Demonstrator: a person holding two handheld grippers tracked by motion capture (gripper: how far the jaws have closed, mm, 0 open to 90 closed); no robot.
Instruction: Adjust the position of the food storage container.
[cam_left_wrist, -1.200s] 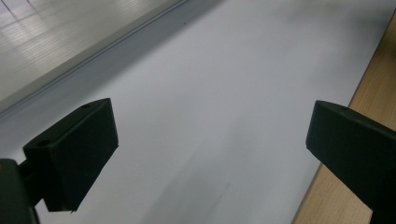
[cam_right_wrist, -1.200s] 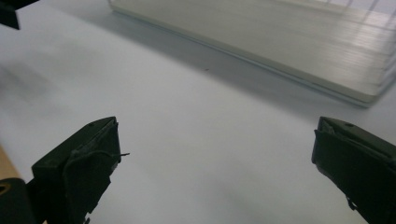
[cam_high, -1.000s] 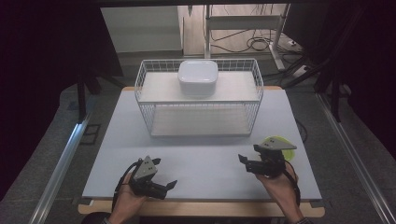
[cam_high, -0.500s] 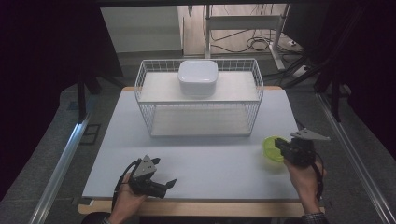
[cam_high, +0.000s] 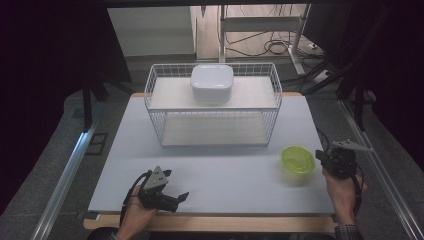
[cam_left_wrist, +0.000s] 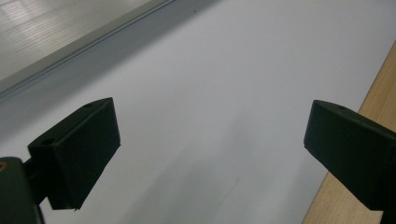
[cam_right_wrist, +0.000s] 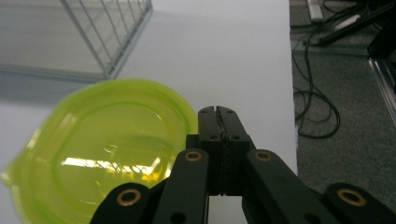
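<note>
Right gripper (cam_right_wrist: 218, 112) has just snapped shut on nothing, sitting at 3 o'clock of the green lid (cam_high: 297, 160) near the table's (cam_high: 225, 165) right edge (prob released there). Left gripper (cam_high: 167, 196) idles w/ jaws wide, empty.

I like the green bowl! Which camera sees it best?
The right gripper view: the bowl looms large and close beside the shut right gripper. The high view shows the bowl small but whole. The left gripper view looks at the bare table.
</note>
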